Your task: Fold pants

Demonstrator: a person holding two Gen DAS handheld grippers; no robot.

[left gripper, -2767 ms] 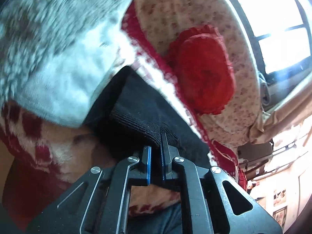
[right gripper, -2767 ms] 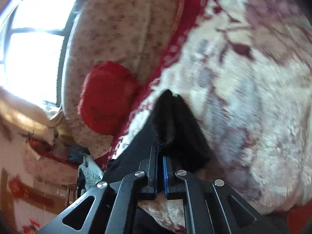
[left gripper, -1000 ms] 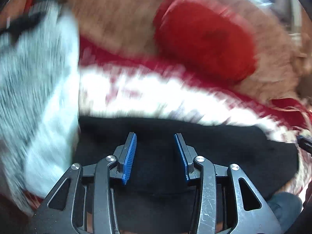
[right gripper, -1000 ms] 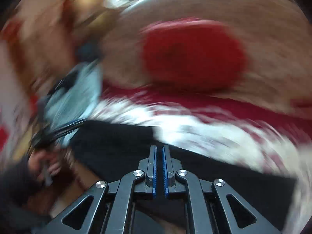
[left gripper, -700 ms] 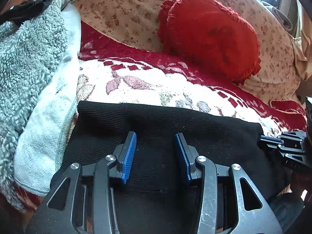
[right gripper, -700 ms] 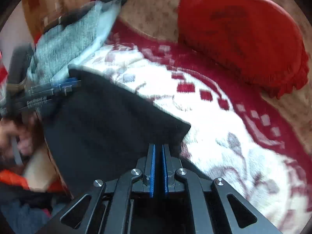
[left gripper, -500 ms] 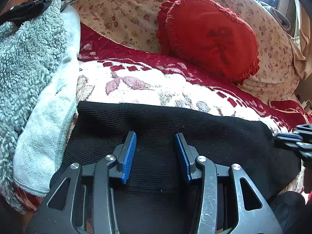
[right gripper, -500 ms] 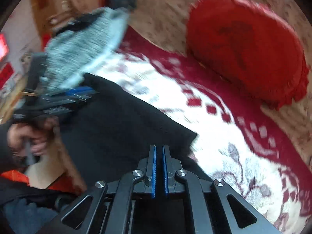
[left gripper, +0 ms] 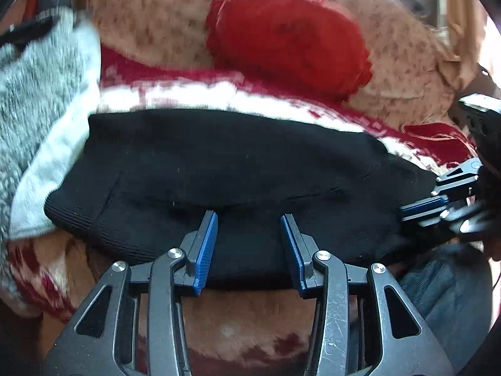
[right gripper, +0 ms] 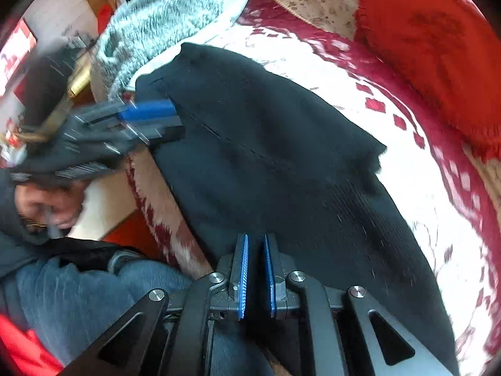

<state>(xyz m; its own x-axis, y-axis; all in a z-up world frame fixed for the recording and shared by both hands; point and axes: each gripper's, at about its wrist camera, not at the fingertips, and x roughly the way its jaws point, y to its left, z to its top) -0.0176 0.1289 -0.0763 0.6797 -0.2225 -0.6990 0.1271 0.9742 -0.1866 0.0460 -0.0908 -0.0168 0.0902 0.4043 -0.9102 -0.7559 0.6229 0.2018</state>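
Note:
The black knit pants (left gripper: pixel 238 163) lie folded in a long band across the red-and-white blanket (left gripper: pixel 194 94). My left gripper (left gripper: pixel 249 244) is open over their near edge, with cloth lying between the blue pads, which do not press on it. At the right end of the band sits my right gripper (left gripper: pixel 435 203). In the right wrist view the right gripper (right gripper: pixel 256 266) points steeply down at the pants (right gripper: pixel 281 156). Its jaws are opening, a narrow gap shows between the pads, and dark cloth lies under the tips. The left gripper (right gripper: pixel 150 116) shows blurred at the far end.
A red frilled cushion (left gripper: pixel 288 40) leans on the floral backrest (left gripper: pixel 150 18). A grey fleece (left gripper: pixel 34 87) is heaped to the left of the pants. A person's hand (right gripper: pixel 47 206) and a leg in jeans (right gripper: pixel 78 294) are at the sofa's front edge.
The left gripper slid back toward the pants' near edge, still open. The right gripper tipped down over the right end of the pants and its pads have parted a little.

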